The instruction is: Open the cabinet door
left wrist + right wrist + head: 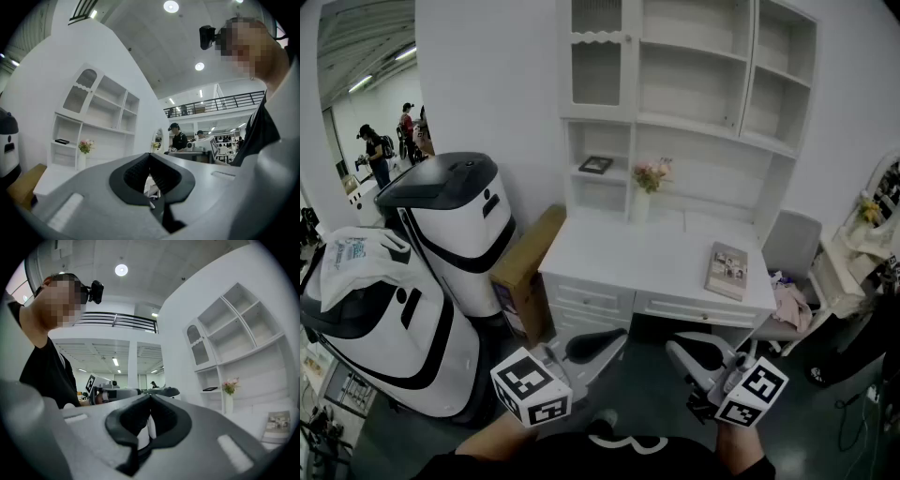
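The cabinet door (596, 61) sits at the top left of the white shelf unit (741, 139), above the desk and well away from both grippers. It is a tall, narrow panel with an arched window. It looks like a light, stiff, painted door that should swing easily on its hinges. The best place to grip is probably the small knob (627, 39) near its right edge, though the knob is small and smooth enough for a pinch to slip off. The window part may be fragile, so pulling on the frame or knob seems safer. Whether anything is stored behind the door cannot be made out. The rest of the shelf unit is mostly bare open compartments. One low compartment on the left holds a dark picture frame (596, 165), and beside it stands a vase of flowers (649, 178). The desk (637, 251) below has a book (727, 270) lying on its right side, and its drawers (591, 300) are closed. A cardboard box (525, 272) leans against the desk's left side. The left gripper (614, 337) is held low in front of the desk with its jaws pressed together on nothing. The right gripper (675, 349) is in the same state, jaws together and empty.
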### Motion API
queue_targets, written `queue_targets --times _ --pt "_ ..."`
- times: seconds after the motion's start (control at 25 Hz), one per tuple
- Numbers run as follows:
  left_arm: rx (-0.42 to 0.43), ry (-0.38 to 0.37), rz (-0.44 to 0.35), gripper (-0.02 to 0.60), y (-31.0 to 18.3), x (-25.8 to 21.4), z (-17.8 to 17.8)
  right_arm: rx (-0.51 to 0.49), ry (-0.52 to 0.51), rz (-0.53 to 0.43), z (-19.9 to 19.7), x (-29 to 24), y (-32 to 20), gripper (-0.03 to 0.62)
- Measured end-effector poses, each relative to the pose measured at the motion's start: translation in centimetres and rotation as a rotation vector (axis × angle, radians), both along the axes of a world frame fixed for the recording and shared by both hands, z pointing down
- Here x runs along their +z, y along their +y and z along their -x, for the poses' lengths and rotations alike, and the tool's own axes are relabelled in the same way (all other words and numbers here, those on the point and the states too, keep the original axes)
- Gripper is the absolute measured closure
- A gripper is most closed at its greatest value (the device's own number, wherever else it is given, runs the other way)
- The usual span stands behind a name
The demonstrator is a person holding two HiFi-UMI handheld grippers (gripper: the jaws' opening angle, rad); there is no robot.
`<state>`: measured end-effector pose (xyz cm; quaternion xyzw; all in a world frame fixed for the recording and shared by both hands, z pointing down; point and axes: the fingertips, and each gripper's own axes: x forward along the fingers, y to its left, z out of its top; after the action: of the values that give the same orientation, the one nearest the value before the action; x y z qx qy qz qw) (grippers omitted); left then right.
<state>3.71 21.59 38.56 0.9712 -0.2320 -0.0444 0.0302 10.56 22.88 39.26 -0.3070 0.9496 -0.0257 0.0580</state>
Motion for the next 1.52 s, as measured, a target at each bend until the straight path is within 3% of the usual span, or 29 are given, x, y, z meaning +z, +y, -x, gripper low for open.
queue_targets --times 0.32,0.56,0.68,1.16,1.52 --pt "0.003 -0.003 0.031 0.578 -3.8 1.1 -0.1 0.004 -0.006 0.03 0.0 0.9 -3.7 0.599" --pt "0.014 -0.003 0.046 0.578 -9.4 1.0 -0.5 -0.001 0.007 0.032 0.2 0.9 -8.8 0.599" --pt "0.024 -0.002 0.035 0.578 -12.6 0.4 -0.5 -0.014 0.016 0.013 0.7 0.1 -11.7 0.599" --pt "0.026 0.017 -0.042 0.58 -27.8 -2.3 0.4 0.092 0.063 -0.052 -1.0 -4.3 -26.6 0.599" --pt "-0.011 0.002 -0.089 0.58 -34.7 -3.3 0.4 0.158 0.053 -0.056 -3.4 -4.4 -32.7 0.599"
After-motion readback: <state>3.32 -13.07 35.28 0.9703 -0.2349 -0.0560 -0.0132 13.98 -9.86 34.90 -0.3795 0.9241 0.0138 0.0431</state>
